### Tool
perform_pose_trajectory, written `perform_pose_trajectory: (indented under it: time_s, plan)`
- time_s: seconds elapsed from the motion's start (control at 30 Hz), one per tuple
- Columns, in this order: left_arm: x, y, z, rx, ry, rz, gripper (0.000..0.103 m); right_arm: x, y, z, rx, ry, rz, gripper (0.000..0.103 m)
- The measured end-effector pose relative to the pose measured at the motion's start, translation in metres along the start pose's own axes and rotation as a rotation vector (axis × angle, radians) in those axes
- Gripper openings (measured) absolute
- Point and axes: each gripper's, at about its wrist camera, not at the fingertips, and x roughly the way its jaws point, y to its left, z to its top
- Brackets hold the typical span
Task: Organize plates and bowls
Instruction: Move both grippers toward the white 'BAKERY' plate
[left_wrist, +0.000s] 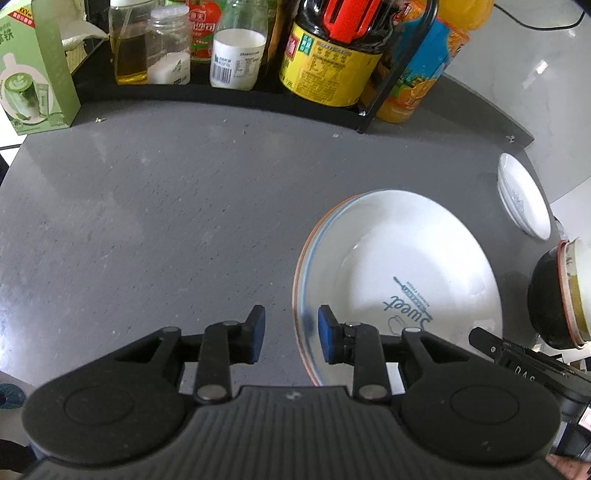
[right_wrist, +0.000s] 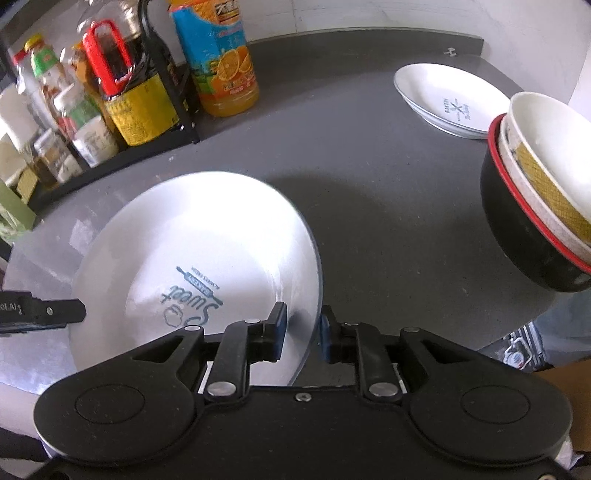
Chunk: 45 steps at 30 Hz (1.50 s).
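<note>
Left wrist view: the left hand-held gripper (left_wrist: 291, 334) stands open and empty at the near-left rim of the "Sweet" plate (left_wrist: 406, 266), which tops a plate stack on the desk (left_wrist: 147, 221).

Right wrist view: the right hand-held gripper (right_wrist: 303, 330) straddles that plate's (right_wrist: 192, 258) near-right rim, jaws apart, not yet clamped. Glazed ware, judged stiff, slippery, breakable; grip the rim squarely.

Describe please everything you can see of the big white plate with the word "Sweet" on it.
The big white plate is round, shallow and glossy, like glazed ceramic, with a thin blue line along its rim and blue "Sweet" lettering inside. It lies face up on the grey counter, apparently on another plate with an orange-brown edge. The right gripper straddles its near rim, jaws open; the left gripper is at the opposite edge.
</note>
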Motion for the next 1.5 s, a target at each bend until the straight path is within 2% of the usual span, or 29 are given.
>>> perform_pose_trajectory:
  time_s: [0.2, 0.33, 0.43, 0.57, 0.7, 1.0, 1.5]
  plan:
    - [-0.011, -0.012, 0.007, 0.019, -0.028, -0.012, 0.029, -0.024, -0.007, 0.010, -0.005, -0.049, 0.030, 0.026]
    - [-0.017, -0.025, 0.015, 0.035, -0.057, -0.016, 0.043, -0.042, -0.016, 0.017, 0.008, -0.086, 0.045, 0.040]
    - [-0.020, -0.041, 0.022, 0.052, -0.069, -0.020, 0.051, -0.054, -0.025, 0.023, 0.014, -0.115, 0.051, 0.044]
    - [-0.022, -0.064, 0.031, 0.078, -0.085, -0.033, 0.056, -0.070, -0.042, 0.040, 0.028, -0.150, 0.064, 0.054]
    - [-0.023, -0.088, 0.037, 0.110, -0.098, -0.052, 0.065, -0.085, -0.063, 0.058, 0.046, -0.193, 0.077, 0.062]
    - [-0.012, -0.140, 0.051, 0.155, -0.089, -0.081, 0.066, -0.101, -0.105, 0.089, 0.098, -0.257, 0.073, 0.070]
    - [0.028, -0.217, 0.063, 0.168, -0.049, -0.084, 0.067, -0.097, -0.182, 0.123, 0.133, -0.262, 0.081, 0.074]
